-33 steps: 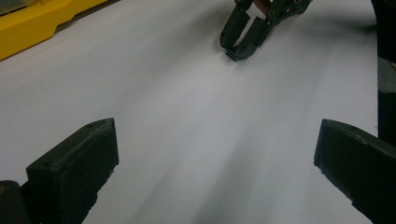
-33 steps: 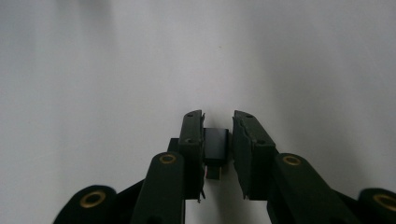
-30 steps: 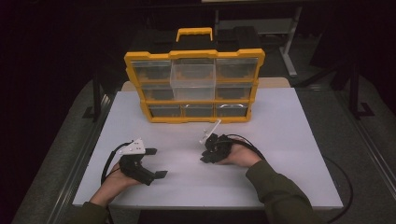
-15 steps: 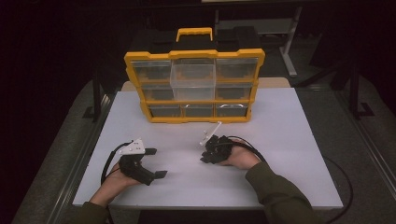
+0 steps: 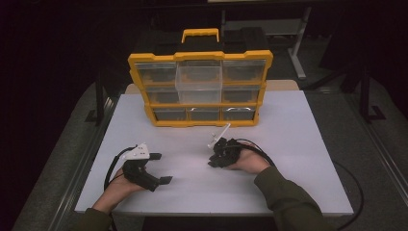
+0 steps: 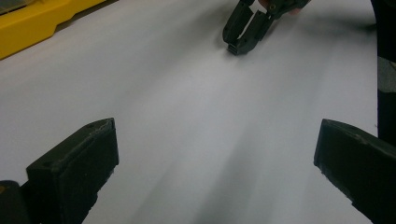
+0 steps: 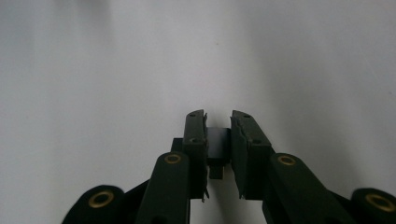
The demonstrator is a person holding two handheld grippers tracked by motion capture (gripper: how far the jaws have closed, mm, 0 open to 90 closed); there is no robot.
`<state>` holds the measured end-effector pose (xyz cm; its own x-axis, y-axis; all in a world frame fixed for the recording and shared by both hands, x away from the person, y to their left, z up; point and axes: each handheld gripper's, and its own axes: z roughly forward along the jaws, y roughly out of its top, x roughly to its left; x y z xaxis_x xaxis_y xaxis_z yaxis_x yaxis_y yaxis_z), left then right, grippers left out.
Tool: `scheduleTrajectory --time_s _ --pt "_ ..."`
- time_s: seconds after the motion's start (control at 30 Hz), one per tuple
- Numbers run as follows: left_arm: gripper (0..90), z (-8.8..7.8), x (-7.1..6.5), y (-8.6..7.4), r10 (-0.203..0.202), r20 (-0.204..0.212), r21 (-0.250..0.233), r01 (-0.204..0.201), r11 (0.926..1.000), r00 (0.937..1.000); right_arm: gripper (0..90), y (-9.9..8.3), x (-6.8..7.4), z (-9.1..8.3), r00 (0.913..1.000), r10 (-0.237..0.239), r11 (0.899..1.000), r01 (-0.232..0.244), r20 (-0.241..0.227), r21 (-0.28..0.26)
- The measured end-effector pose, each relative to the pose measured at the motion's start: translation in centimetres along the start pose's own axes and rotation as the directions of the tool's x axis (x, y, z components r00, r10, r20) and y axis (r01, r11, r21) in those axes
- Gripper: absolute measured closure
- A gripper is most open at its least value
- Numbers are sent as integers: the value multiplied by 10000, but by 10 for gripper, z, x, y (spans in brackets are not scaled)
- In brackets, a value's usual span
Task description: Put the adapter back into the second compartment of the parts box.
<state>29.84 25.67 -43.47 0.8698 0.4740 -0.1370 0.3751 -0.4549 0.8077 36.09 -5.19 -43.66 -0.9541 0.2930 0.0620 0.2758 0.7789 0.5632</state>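
A yellow organiser (image 5: 199, 122) with clear drawers stands at the back of the white table (image 5: 298, 144). Its top middle drawer (image 5: 198, 83) is pulled out. My left gripper (image 5: 161, 168) rests on the table at the front left, jaws wide open with nothing between them (image 6: 219, 158). My right gripper (image 5: 214, 160) lies low on the table right of centre, in front of the organiser. Its jaws (image 7: 218, 126) stand almost together, pinching a small grey piece (image 7: 218, 142). The left gripper view also catches the right gripper (image 6: 239, 45) farther off.
Cables trail from both grippers across the table. A dark sleeve (image 5: 288, 202) comes in at the bottom right. Bare white tabletop lies between the two grippers and to the right of the organiser. Dark floor and metal stands surround the table.
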Motion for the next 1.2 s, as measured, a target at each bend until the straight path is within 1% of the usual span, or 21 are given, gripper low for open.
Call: scheduleTrajectory --time_s 0.1,0.13,0.27,0.43,0.53,0.6,0.67,0.77,0.87,0.97,1.03,1.2 --pt "0 0 0 0 11 -6 -3 -11 10000 10000 753 -1 -2 -3 10000 35 10000 -35 5 -37" --pt "0 0 0 0 12 -9 -2 -12 10000 10000 753 -1 -3 -7 9999 138 9999 -138 51 -87" --pt "0 0 0 0 29 -4 17 -29 10000 10000 753 -3 -5 -14 9995 294 9995 -293 69 -141" --pt "0 0 0 0 24 -9 11 -24 10000 10000 753 -5 -7 -19 9991 418 9990 -418 18 -132" --pt "0 0 0 0 18 -5 -4 -18 10000 10000 753 -6 -7 -24 9982 596 9982 -596 36 -10" --pt "0 0 0 0 15 2 -9 -15 10000 10000 753 -6 -8 -25 9981 621 9981 -621 5 -49" --pt "0 0 0 0 14 1 -9 -14 10000 10000 754 -7 -8 -29 9969 781 9969 -781 -37 -76" --pt "0 0 0 -1 -10 8 -15 10 10000 10000 753 -7 -11 -34 9972 750 9971 -749 13 -122" --pt "0 0 0 -1 -4 28 -15 4 10000 10000 754 -7 -12 -40 9963 853 9962 -852 102 -167" --pt "0 0 0 -1 -18 14 -27 18 10000 10000 753 -7 -14 -47 9963 850 9962 -846 160 -226" --pt "0 0 0 -1 -27 0 -42 27 10000 10000 753 -7 -15 -51 9959 890 9955 -885 136 -323" --pt "0 -1 -1 -1 -40 -18 -82 40 10000 10000 754 -3 -18 -60 9966 784 9965 -776 255 -310"
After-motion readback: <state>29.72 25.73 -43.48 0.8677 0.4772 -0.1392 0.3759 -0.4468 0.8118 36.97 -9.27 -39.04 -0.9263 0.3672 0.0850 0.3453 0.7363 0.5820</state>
